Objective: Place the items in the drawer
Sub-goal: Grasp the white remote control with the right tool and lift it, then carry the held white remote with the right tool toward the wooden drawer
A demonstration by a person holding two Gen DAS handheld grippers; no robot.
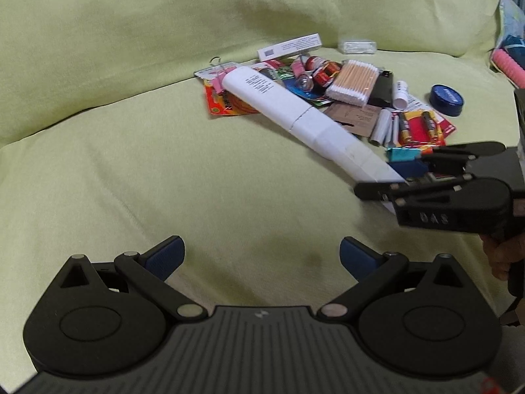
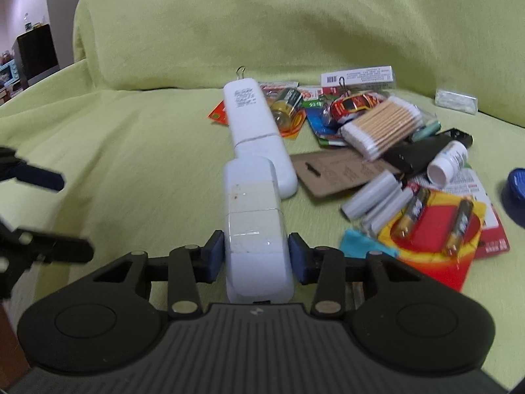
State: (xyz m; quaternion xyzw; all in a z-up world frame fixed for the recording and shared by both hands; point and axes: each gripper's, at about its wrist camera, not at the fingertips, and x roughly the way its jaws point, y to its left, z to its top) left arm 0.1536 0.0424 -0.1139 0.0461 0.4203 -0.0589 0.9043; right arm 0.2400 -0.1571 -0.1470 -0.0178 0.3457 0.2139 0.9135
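Right gripper (image 2: 256, 258) jaws clamped on long white plastic device (image 2: 256, 177); beside it, red blister card (image 2: 436, 239) containing two batteries. Left gripper (image 1: 262, 257) jaws apart, empty.

Your right tongs (image 2: 256, 259) are clamped, both blue pads (image 2: 299, 257) pressing inward on a load. Your left tongs (image 1: 262, 256) hang wide apart with nothing between them, low and level.
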